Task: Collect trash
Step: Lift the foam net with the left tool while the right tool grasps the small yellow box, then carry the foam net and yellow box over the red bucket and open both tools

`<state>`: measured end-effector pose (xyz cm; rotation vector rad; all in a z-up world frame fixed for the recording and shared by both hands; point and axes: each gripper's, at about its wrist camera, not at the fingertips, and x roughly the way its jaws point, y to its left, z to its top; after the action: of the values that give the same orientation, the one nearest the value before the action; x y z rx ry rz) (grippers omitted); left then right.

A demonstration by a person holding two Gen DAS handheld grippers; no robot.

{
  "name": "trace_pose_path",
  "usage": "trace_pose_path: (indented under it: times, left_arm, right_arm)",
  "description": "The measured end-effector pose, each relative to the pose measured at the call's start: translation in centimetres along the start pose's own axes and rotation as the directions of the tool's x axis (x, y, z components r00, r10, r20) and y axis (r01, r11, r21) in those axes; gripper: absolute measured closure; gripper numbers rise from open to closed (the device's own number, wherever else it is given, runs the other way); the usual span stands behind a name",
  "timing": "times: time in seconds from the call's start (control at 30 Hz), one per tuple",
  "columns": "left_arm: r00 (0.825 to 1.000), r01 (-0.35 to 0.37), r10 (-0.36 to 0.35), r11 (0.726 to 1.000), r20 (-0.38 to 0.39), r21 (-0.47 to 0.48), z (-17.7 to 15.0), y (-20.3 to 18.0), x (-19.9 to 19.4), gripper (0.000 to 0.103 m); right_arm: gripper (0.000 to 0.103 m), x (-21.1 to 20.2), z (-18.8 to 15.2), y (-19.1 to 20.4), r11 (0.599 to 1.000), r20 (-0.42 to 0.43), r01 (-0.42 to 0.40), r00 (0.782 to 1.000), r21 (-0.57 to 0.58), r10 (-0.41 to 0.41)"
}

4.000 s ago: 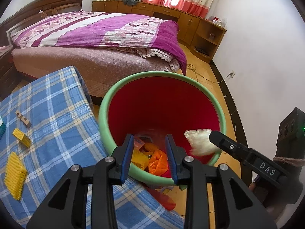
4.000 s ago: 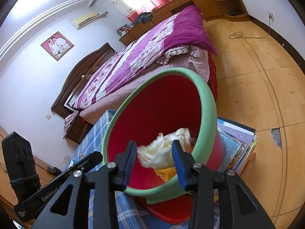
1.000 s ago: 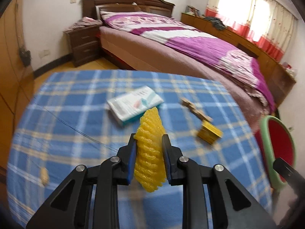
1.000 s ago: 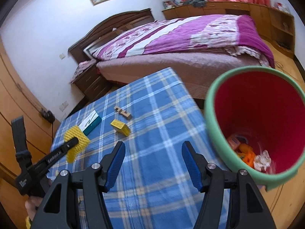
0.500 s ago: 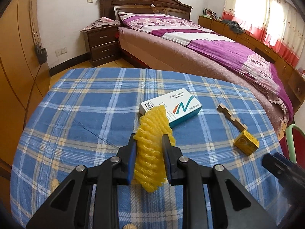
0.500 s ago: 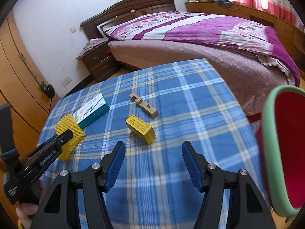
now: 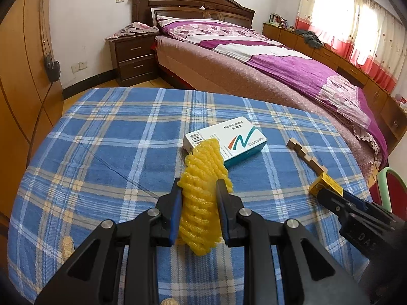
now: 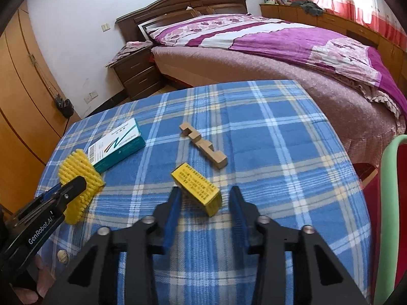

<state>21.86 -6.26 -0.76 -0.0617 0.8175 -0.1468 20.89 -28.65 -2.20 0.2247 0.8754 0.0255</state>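
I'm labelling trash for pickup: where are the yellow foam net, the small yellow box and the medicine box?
Foam net [image 7: 201, 203], left wrist view, middle between the fingers.
Yellow box [image 8: 195, 186], right wrist view, printed top face.
Medicine box [image 7: 229, 138], left wrist view, white top face.

Bright daylight pours through the curtained window [image 7: 356, 25], which is blown out with glare. Both views are sharp in the middle, strongly bowed and dark at the corners.

Yellow foam net [image 7: 201, 203]; blue plaid tablecloth [image 7: 114, 157]; white-teal box [image 7: 226, 141]; yellow carton [image 8: 195, 188].
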Motion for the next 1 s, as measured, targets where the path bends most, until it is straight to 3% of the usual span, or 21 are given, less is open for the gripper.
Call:
trace_pose_path:
  times: [0.07, 0.17, 0.57, 1.0]
  left_arm:
    - [1.0, 0.004, -0.004, 1.0, -0.004, 0.002, 0.0, -0.1, 0.0, 0.078]
    - [1.0, 0.003, -0.003, 1.0, -0.004, 0.003, 0.0, -0.1, 0.0, 0.077]
    - [1.0, 0.003, -0.004, 1.0, 0.001, 0.006, -0.1, -0.2, -0.1, 0.077]
    - [1.0, 0.019, -0.02, 0.999, 0.012, 0.042, 0.1, -1.8, -1.7, 0.078]
  right_arm:
    - [0.077, 0.0, -0.1, 0.0, 1.0, 0.001, -0.008, 1.0, 0.002, 0.008]
    - [0.08, -0.1, -0.3, -0.1, 1.0, 0.0, -0.025, 1.0, 0.014, 0.025]
    - [0.08, -4.8, -1.7, -1.0, 0.994, 0.059, -0.074, 0.996, 0.082, 0.07]
    - [0.08, -9.9, -3.3, -4.5, 0.988, 0.12, -0.047, 0.992, 0.148, 0.029]
